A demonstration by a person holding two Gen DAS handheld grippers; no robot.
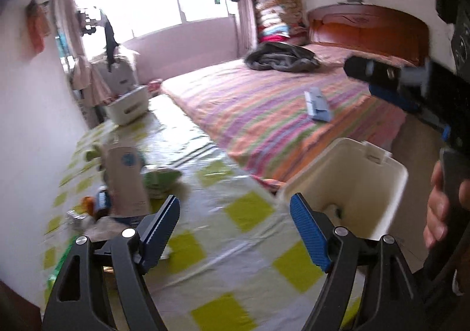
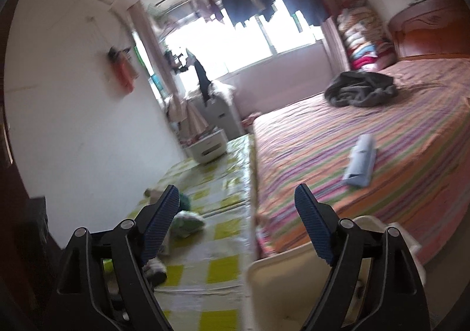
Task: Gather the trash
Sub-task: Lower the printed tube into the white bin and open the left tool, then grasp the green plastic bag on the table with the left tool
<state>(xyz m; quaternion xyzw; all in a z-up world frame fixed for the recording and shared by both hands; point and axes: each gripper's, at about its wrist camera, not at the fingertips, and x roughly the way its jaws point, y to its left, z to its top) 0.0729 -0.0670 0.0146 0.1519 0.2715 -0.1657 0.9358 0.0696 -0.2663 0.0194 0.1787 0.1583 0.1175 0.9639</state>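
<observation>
The left gripper [image 1: 235, 213] stands wide apart and empty above the checked tablecloth [image 1: 249, 210], with the trash, a pale carton [image 1: 126, 181] and green wrappers [image 1: 161, 178], lying left of its fingers and the white bin [image 1: 352, 184] just to their right. The right gripper [image 2: 238, 204] also gapes wide, holding nothing, green scraps [image 2: 188, 219] beside its left finger and the bin's rim [image 2: 282, 266] below its right.

Glossy plastic sheet on the table [image 1: 235, 213], checkered and shiny. Bin [image 1: 352, 178] at 4 o'clock looks like smooth matt plastic. Bedspread [image 1: 264, 114] is striped cloth, headboard [image 1: 367, 25] polished wood.
</observation>
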